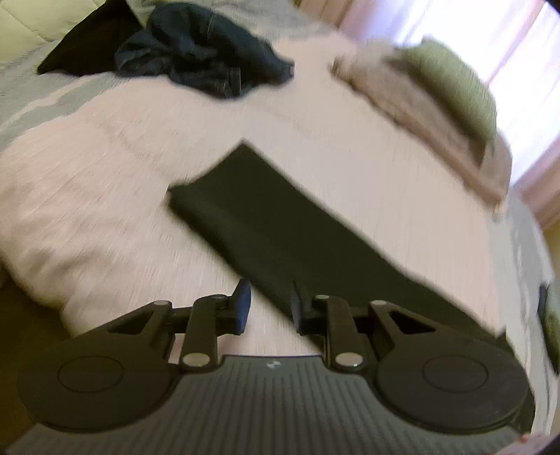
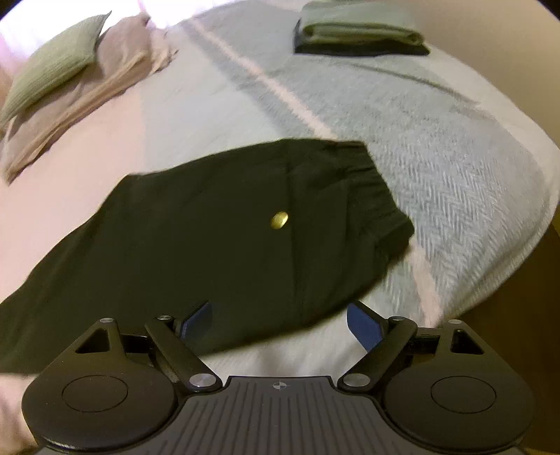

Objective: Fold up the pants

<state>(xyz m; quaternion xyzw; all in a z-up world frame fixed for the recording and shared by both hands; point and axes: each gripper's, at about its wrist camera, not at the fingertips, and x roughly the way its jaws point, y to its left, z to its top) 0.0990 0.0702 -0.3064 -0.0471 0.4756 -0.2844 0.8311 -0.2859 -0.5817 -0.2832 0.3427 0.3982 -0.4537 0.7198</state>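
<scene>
Your left tool (image 1: pixel 271 306) hangs narrowly parted over the black pants (image 1: pixel 280 224) on the bed (image 1: pixel 105 182); your right tool (image 2: pixel 280 323) gapes wide, gripping nothing.

The left gripper (image 1: pixel 271 308), jaws narrowly apart and empty, hangs over the black pants (image 1: pixel 280 227) lying flat on the pink bedspread (image 1: pixel 105 175), dark jeans (image 1: pixel 203 49) crumpled beyond.

Bed (image 1: pixel 105 182) with pale pink cover; grey herringbone blanket (image 2: pixel 437 147) across it toward 2 o'clock in right wrist view. Green pillow (image 2: pixel 52 66) at 10 o'clock, resting on a beige pillow (image 2: pixel 87 101). Folded green and dark clothes (image 2: pixel 360 31) stacked at 1 o'clock. Left wrist view: crumpled dark jeans (image 1: pixel 206 49) at 11 o'clock.
</scene>
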